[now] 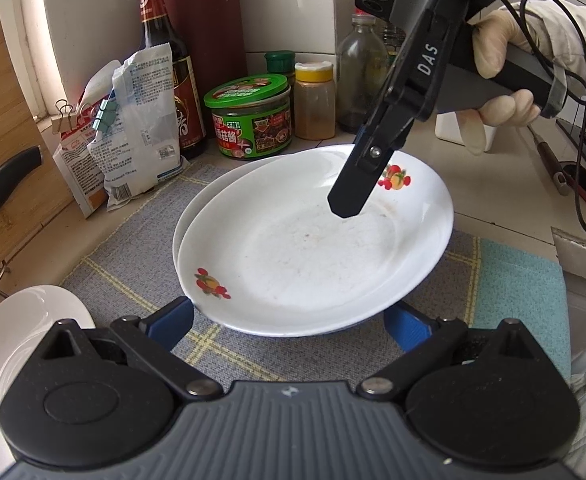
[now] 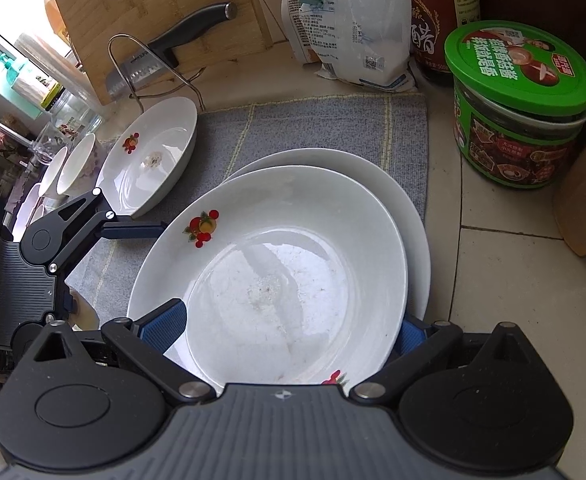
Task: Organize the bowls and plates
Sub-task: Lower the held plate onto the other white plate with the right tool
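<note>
2 white plates stacked mid-mat (image 1: 133, 256), top plate (image 1: 313, 240) offset toward the front edge over the bottom plate (image 2: 409, 208). Left gripper (image 1: 289, 322): jaws wide open, blue pads either side of the top plate's near rim, not clamped. Right gripper (image 2: 293, 330): jaws also spread wide around the far rim, fingers over the plate; can't tell if they touch it. 3rd plate (image 2: 149, 156) at the mat's left edge, bowl (image 2: 79, 164) just beyond it. Green-lid jar (image 2: 521, 104) off the mat's back-right corner.
</note>
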Tool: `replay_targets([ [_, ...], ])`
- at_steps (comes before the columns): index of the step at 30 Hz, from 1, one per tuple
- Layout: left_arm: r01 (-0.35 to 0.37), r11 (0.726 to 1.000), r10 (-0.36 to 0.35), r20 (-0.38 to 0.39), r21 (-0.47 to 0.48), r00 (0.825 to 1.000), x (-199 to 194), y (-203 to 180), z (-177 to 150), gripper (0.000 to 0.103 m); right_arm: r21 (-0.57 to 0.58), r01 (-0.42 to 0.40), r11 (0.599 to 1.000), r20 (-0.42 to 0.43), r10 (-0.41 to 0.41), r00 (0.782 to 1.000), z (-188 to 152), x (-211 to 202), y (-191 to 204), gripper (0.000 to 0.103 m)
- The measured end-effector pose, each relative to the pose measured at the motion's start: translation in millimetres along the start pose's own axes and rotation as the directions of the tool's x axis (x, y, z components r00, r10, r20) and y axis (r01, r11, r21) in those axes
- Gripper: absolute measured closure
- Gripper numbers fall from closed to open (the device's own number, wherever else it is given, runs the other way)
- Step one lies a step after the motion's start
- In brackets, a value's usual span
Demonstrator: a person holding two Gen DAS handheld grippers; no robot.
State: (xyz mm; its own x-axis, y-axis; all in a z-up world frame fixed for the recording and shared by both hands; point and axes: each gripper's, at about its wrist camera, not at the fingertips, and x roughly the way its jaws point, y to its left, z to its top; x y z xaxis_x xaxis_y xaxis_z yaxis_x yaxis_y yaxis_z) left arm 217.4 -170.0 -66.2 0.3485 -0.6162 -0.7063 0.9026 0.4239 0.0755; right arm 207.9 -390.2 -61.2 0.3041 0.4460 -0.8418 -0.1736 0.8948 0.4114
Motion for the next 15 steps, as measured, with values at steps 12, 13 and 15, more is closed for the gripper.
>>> replay_targets([
  [12, -0.02, 0.999, 0.02, -0.016, -0.039, 1.0, 1.9, -0.3, 0.7, 0.002, -0.025, 0.049, 0.998, 0.005, -0.049, 0.999, -1.7, -5.3, 8.1, 0.0],
  [13, -0.022, 0.999, 0.022, -0.017, -0.039, 1.0, 1.9, -0.8, 0.8, 0.002, -0.027, 0.054, 0.998, 0.005, -0.054, 0.999, -1.7, -5.7, 8.9, 0.0],
  [15, -0.027, 0.999, 0.026, -0.018, -0.038, 1.0, 1.8, -2.1, 1.2, 0.002, -0.032, 0.065, 0.997, 0.008, -0.065, 0.998, -2.3, -6.5, 10.2, 0.0],
])
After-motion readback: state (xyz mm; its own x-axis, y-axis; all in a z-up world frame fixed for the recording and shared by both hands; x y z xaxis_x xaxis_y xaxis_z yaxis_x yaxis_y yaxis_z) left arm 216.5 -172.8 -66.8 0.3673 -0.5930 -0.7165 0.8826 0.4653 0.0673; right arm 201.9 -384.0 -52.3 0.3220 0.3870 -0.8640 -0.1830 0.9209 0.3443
